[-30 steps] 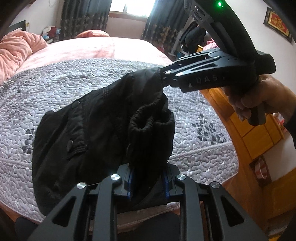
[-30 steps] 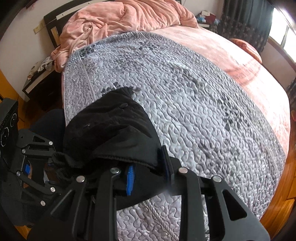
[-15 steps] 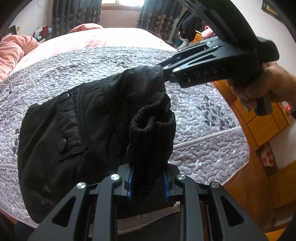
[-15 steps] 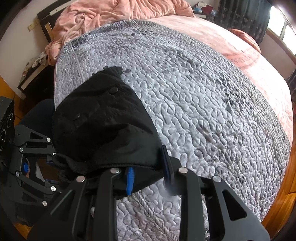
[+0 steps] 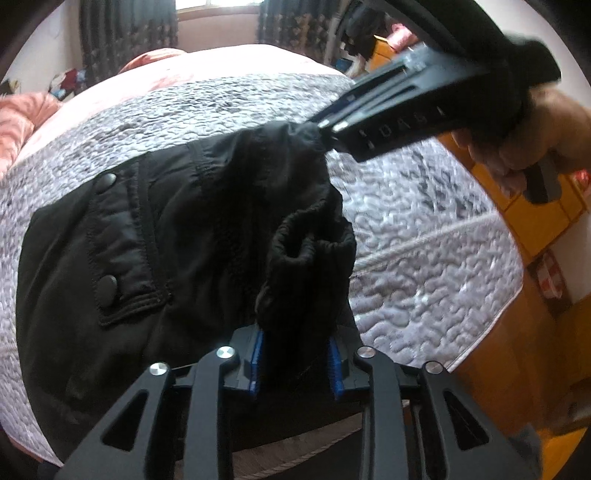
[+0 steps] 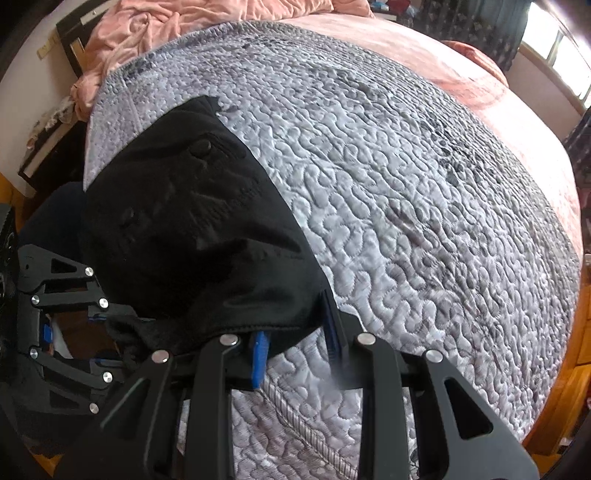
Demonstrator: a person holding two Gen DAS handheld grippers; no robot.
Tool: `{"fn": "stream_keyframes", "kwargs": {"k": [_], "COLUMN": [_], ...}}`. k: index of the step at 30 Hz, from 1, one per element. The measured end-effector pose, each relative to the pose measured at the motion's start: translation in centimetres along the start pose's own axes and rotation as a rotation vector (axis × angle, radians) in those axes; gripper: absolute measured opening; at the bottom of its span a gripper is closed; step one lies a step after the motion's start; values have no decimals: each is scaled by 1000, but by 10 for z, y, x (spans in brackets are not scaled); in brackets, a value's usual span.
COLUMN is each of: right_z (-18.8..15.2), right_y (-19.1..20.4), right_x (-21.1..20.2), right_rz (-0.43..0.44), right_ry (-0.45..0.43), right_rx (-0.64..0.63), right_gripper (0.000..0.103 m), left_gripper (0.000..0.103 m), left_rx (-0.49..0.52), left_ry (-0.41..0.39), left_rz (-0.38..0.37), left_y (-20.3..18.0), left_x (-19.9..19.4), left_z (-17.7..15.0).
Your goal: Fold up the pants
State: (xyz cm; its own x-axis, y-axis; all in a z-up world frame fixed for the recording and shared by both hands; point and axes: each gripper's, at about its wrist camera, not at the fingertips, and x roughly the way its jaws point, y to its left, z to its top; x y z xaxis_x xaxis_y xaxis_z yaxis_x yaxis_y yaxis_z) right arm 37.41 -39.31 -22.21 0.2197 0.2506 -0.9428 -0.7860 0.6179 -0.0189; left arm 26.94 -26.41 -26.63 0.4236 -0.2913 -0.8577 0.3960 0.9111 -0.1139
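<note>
Black pants (image 5: 159, 236) with snap buttons hang partly folded over the near part of a grey quilted bed (image 5: 424, 236). My left gripper (image 5: 295, 363) is shut on a bunched elastic edge of the pants. My right gripper (image 5: 325, 138), seen from the left wrist view at upper right, pinches another edge of the pants and holds it up. In the right wrist view the pants (image 6: 192, 229) drape across the right gripper (image 6: 295, 354), which is shut on their hem. The left gripper (image 6: 70, 325) shows at the left edge there.
The grey quilt (image 6: 388, 192) stretches far ahead, with a pink blanket (image 6: 177, 26) bunched at the headboard end. A wooden bed frame and orange cabinet (image 5: 532, 229) lie to the right. A dark nightstand (image 6: 44, 155) stands by the bed.
Both grippers have moved forward over the bed with the pants. More of the pants now lies spread on the quilt.
</note>
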Motion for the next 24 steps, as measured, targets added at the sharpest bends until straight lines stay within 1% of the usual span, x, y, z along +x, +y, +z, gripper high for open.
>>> {"fn": "stream_keyframes", "kwargs": {"k": [1, 2, 3, 4, 5, 6, 8, 9, 10, 11, 12, 13, 15, 16, 17, 18, 19, 20, 21, 22, 23, 24], "right_z": [-2, -4, -7, -11, -16, -20, -37, -47, -57, -66, -77, -91, -107, -111, -109, -106, -100, -94, -88, -80, -73, -68], "right_y": [0, -1, -3, -7, -10, -13, -28, -38, -46, -56, -65, -75, -81, -79, -76, -72, -66, -62, -58, -52, -49, -47], "right_x": [1, 3, 3, 3, 1, 0, -4, -6, -9, -12, -16, -19, -19, -13, -8, -1, 11, 21, 31, 40, 41, 42], "right_rz": [-10, -19, -26, -33, -33, -31, -31, -11, 17, 52, 96, 182, 356, 440, 481, 506, 525, 534, 543, 554, 549, 545], "right_ry": [8, 15, 20, 28, 33, 33, 48, 40, 19, -11, -54, -128, -258, -316, -344, -358, -350, -330, -305, -285, -280, -268], "right_rx": [5, 19, 44, 86, 125, 155, 302, 404, 492, 584, 687, 826, 987, 1036, 1053, 1062, 1071, 1075, 1076, 1069, 1057, 1052], "right_gripper": [33, 40, 44, 49, 51, 53, 67, 67, 67, 67, 67, 69, 70, 73, 76, 78, 82, 84, 83, 66, 34, 25], "left_gripper": [32, 35, 39, 42, 48, 51, 54, 59, 62, 66, 69, 70, 79, 81, 85, 86, 86, 86, 86, 86, 86, 86], "left_rx": [11, 22, 35, 52, 58, 61, 55, 49, 32, 7, -18, -37, -67, -104, -140, -205, -245, -287, -324, -364, -394, -423], "left_ry": [-1, 1, 4, 2, 1, 2, 7, 10, 12, 12, 10, -7, -51, -80, -98, -116, -121, -125, -126, -125, -122, -119], "left_rz": [1, -1, -4, -11, -25, -42, -83, -101, -135, -170, -204, -229, -220, -220, -219, -212, -205, -189, -166, -127, -97, -72], "left_y": [-1, -2, -3, -4, -3, -2, 3, 6, 12, 19, 27, 35, 51, 67, 80, 101, 116, 133, 148, 168, 184, 200], "left_x": [1, 2, 3, 3, 1, 0, -8, -12, -18, -25, -33, -45, -65, -76, -83, -90, -93, -94, -95, -97, -98, -99], "left_z": [-2, -4, -5, -7, -8, -9, -10, -11, -12, -13, -14, -17, -21, -23, -24, -27, -28, -30, -32, -36, -41, -46]}}
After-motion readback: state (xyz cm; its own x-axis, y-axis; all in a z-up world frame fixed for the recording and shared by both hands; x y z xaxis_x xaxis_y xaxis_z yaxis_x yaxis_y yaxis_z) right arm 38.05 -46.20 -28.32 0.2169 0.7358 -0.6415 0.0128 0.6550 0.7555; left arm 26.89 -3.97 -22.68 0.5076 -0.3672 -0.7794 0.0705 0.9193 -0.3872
